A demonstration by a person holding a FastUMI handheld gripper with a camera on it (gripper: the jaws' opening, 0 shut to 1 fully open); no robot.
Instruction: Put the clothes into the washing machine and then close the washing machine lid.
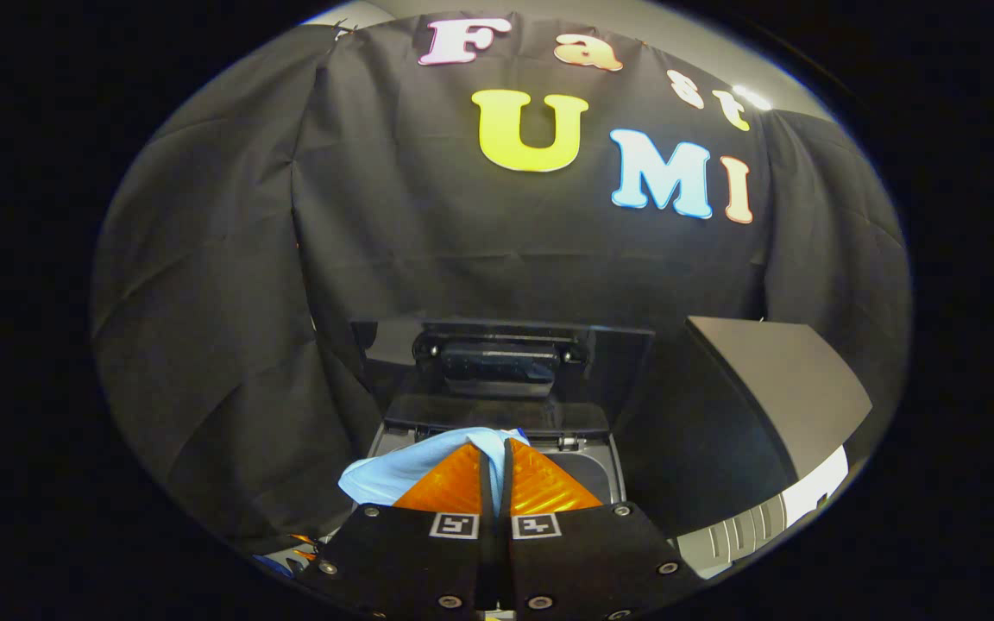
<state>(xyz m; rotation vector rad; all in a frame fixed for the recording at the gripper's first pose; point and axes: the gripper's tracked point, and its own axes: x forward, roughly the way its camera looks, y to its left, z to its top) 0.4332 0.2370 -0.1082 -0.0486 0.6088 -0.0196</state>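
Fingers [540,487]: pressed together at the tips, pinching a fold of pale blue cloth [415,470]; gripper [497,448] closed on it.

Cloth: hangs from the tips, held just above the washing machine [596,470], over the near side of its top opening. Judged light, soft and limp; likely to drape and trail, so a bunched fold is the best hold.

Lid [501,358]: raised upright at the back of the washing machine, hinged open.

Grey panel [777,392]: angled, standing beside the washing machine.

Status: cloth not yet released into the tub.
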